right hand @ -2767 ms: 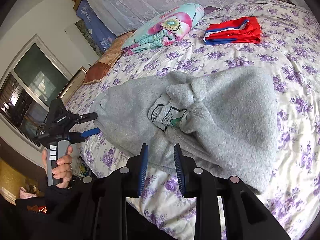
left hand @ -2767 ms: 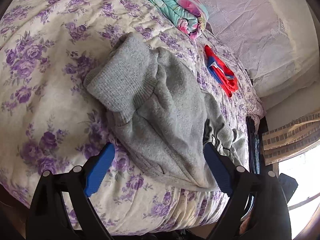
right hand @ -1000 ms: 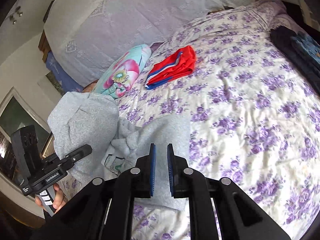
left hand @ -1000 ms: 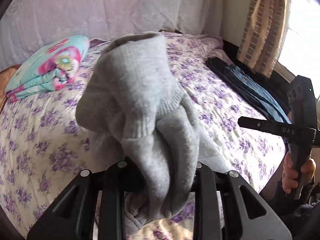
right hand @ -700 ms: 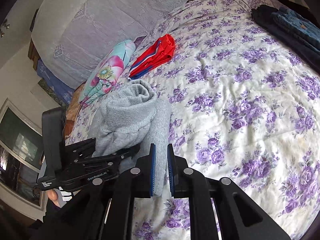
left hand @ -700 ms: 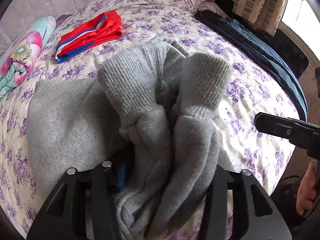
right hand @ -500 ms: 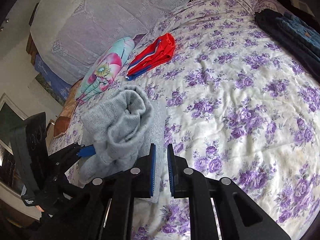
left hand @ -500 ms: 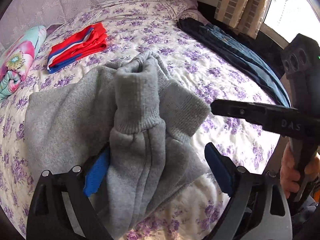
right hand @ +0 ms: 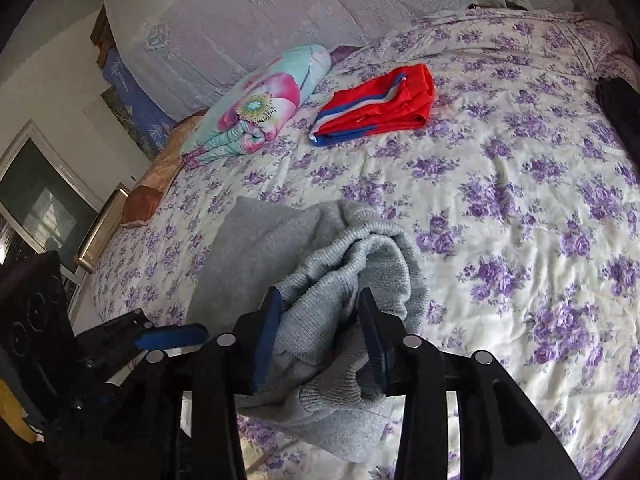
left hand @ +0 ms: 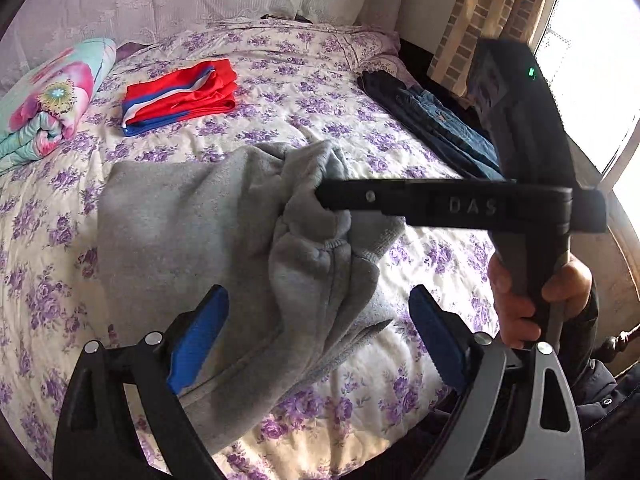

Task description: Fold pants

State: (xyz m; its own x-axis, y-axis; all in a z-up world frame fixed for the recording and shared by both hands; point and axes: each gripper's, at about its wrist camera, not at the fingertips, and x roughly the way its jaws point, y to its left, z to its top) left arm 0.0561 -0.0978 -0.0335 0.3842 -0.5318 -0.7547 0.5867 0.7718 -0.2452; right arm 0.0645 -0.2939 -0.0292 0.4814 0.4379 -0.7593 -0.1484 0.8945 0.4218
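At the lower centre of the left wrist view, my left gripper (left hand: 312, 336) stands wide, its blue pads (left hand: 198, 340) clear of the grey pants (left hand: 192, 232) that lie in a heap on the floral bedspread (left hand: 304, 92). Bunched cuff ends pile up mid-frame, and a flatter part spreads toward the left. Crossing in from the right edge, my right gripper (left hand: 324, 194) reaches its black tip into that bunch, held by my hand (left hand: 540, 300). From the right wrist view, its jaws are opening with ribbed cuff fabric between them (right hand: 320, 340); whether the pads still press the cloth I cannot tell. Folded red shorts (right hand: 376, 108) and a rolled flowered quilt (right hand: 260, 108) sit in the upper part of the frame, well apart from the pants. Dark jeans (left hand: 436, 128) lie along the right side of the bed.
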